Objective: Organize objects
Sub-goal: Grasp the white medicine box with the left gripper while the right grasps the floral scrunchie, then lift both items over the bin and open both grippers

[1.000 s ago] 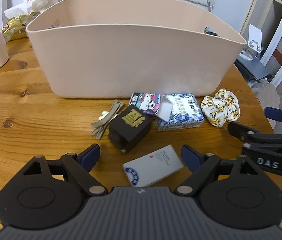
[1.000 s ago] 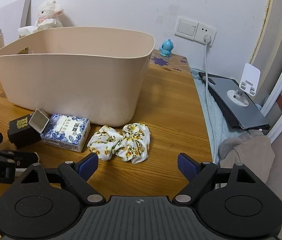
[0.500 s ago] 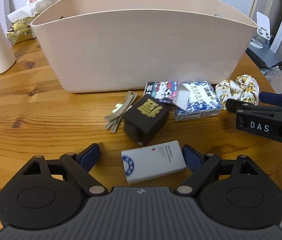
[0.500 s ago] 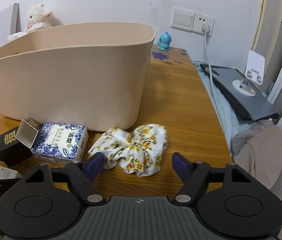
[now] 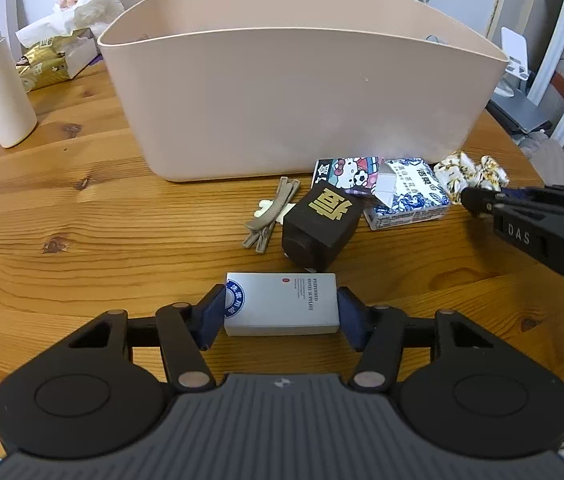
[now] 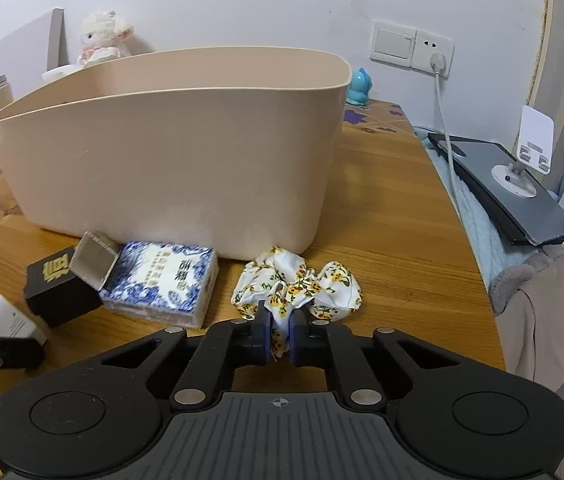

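On table: one beige bin, one white box, one black cube box, one blue-white carton, one cartoon-print pack, one floral scrunchie, hair clips in a small pile, exact count unclear

Left gripper: fingers closed on white box, flat on table, long axis left-right across the fingers, round blue logo end to the left

Right gripper: fingers narrow, pinching near edge of scrunchie, just in front of bin's right corner

Black cube tilted, leaning by carton, carton flap open
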{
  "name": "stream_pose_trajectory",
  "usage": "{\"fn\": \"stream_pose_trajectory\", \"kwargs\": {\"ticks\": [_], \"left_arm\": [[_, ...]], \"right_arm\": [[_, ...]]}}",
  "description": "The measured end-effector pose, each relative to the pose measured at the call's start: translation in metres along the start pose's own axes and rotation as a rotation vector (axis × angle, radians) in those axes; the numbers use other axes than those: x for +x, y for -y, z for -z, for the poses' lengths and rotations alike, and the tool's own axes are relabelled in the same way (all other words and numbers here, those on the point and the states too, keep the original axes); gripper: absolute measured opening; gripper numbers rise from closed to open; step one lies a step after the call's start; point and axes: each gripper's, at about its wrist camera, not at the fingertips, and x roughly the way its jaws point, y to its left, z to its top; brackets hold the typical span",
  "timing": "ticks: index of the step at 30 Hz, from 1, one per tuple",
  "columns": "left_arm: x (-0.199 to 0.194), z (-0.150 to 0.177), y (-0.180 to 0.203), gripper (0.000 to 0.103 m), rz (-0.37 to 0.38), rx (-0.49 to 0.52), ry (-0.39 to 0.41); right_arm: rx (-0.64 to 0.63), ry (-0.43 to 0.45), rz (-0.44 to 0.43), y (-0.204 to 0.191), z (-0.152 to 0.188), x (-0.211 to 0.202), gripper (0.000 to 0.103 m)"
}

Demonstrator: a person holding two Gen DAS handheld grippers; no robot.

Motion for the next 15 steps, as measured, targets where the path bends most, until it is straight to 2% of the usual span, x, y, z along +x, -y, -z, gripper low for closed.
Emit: {"fn": "stream_pose_trajectory", "kwargs": {"ticks": [7,15], "left_arm": [[-0.004,-0.001,-0.001,0.06,0.025,0.002,0.003],[-0.033,-0.006,-0.01,0.06,0.034,-0.011,0.065]], "right_arm": [[0.013,0.009,-0.012,-0.006,0.011,-0.018,0.005],[0.028,0.078,-0.009,-0.006,0.008,-0.057,0.005]]}}
